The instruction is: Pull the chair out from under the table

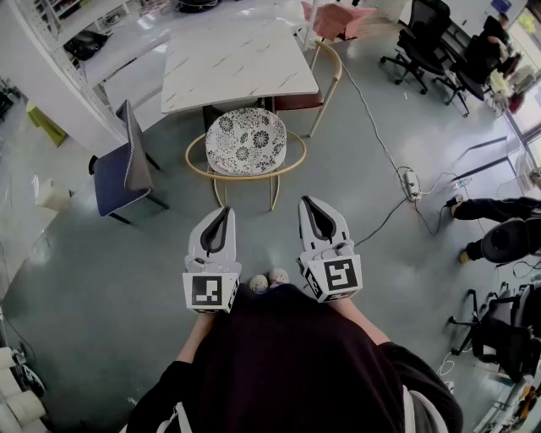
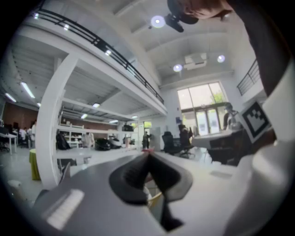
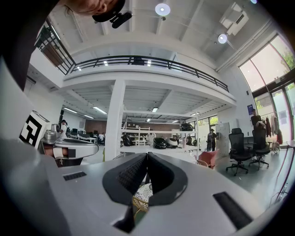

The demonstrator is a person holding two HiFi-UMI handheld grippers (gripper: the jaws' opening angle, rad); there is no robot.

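The chair (image 1: 246,142) has a black-and-white patterned round seat and a curved gold frame. It stands at the near edge of the white marble table (image 1: 232,63), its seat mostly out from under the top. My left gripper (image 1: 220,211) and right gripper (image 1: 311,204) are both shut and empty, held level side by side short of the chair's near rim, touching nothing. In the right gripper view a bit of the patterned seat (image 3: 144,192) shows below the closed jaws (image 3: 147,156). The left gripper's closed jaws (image 2: 148,156) show in its own view.
A dark blue chair (image 1: 124,165) stands left of the table, another gold-framed chair (image 1: 317,80) at its right side, a pink chair (image 1: 338,19) beyond. A cable and power strip (image 1: 412,183) lie on the floor at right. Office chairs (image 1: 427,38) and a person's legs (image 1: 494,224) are farther right.
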